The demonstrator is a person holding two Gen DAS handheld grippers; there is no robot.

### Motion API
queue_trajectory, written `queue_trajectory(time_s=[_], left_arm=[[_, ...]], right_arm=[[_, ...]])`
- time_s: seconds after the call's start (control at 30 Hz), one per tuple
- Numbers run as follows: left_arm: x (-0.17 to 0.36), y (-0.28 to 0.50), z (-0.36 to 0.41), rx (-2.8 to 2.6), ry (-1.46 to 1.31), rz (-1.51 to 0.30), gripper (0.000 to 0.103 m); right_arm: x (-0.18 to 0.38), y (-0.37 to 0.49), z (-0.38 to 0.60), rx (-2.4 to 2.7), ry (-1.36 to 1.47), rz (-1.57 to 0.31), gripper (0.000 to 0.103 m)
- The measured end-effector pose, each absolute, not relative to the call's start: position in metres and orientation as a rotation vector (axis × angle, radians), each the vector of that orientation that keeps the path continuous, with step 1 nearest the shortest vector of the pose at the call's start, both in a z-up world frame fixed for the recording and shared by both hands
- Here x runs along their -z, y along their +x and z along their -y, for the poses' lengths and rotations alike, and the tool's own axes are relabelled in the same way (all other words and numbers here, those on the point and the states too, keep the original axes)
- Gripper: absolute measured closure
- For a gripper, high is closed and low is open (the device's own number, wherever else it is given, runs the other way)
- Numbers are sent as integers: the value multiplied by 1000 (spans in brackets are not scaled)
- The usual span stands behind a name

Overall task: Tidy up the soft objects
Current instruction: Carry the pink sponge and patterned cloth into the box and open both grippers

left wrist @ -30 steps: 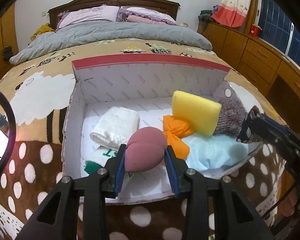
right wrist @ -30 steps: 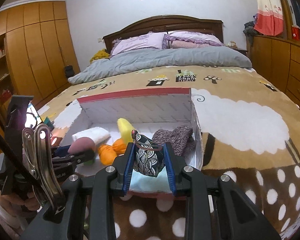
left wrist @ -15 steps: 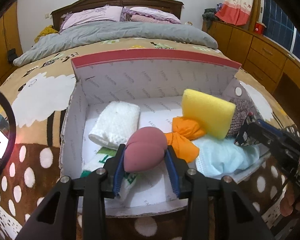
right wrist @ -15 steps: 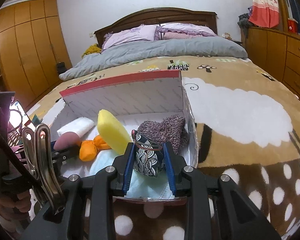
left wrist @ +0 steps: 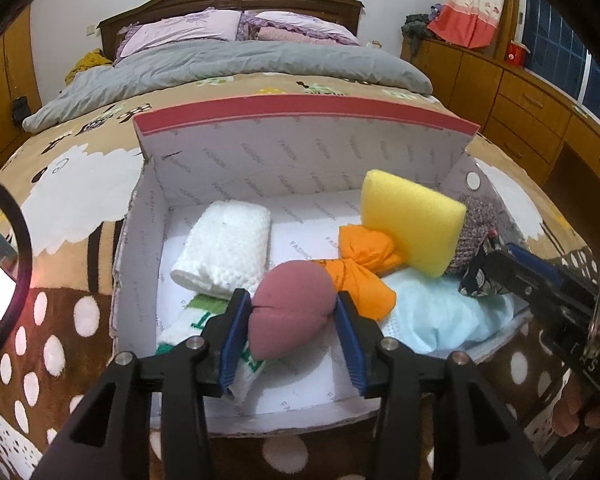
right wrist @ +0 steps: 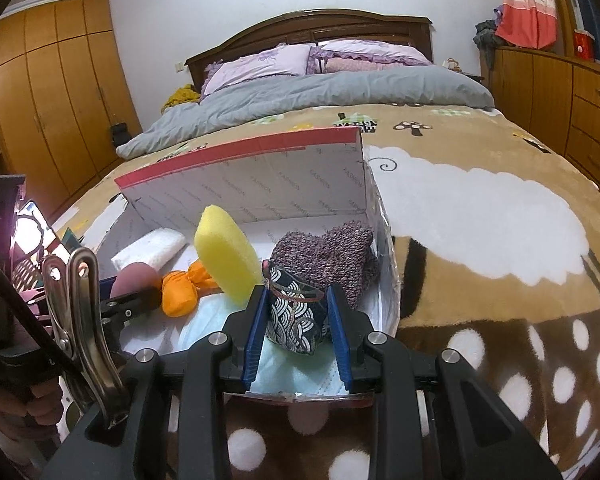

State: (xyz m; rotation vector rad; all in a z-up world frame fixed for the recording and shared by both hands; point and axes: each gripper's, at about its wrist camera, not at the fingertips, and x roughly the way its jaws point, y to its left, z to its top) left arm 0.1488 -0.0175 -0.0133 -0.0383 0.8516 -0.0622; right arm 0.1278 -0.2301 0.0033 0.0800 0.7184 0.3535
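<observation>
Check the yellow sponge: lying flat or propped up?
Propped up. The yellow sponge stands on edge, tilted, with the orange cloth bundle at its base.

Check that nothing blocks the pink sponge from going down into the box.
Nothing visible blocks it. The left gripper holds the pink sponge over the box; beneath it lie bare floor and the green-and-white cloth, with the orange bundle just to its right.

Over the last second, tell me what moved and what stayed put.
Both tools advanced over the box, which now fills more of each view. The left tool carried the pink sponge over the box floor; the right tool carried the patterned pouch over the blue mask. Neither let go. The yellow sponge, orange bundle and white towel stayed put.
</observation>
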Motion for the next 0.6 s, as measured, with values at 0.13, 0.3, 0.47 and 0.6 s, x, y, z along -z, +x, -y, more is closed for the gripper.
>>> queue_trajectory(time_s=[0.13, 0.3, 0.47, 0.6], left_arm=[[13, 149, 18, 62, -41, -853, 52], [14, 146, 20, 59, -41, -851, 41], [10, 141, 20, 52, -48, -849, 39], [3, 135, 20, 55, -43, -834, 37]], right_arm=[[-3, 128, 230, -352, 75, -722, 71], [-2, 127, 226, -348, 59, -716, 68], [-6, 123, 223, -375, 67, -700, 54], [-12, 119, 226, -391, 83, -673, 47]])
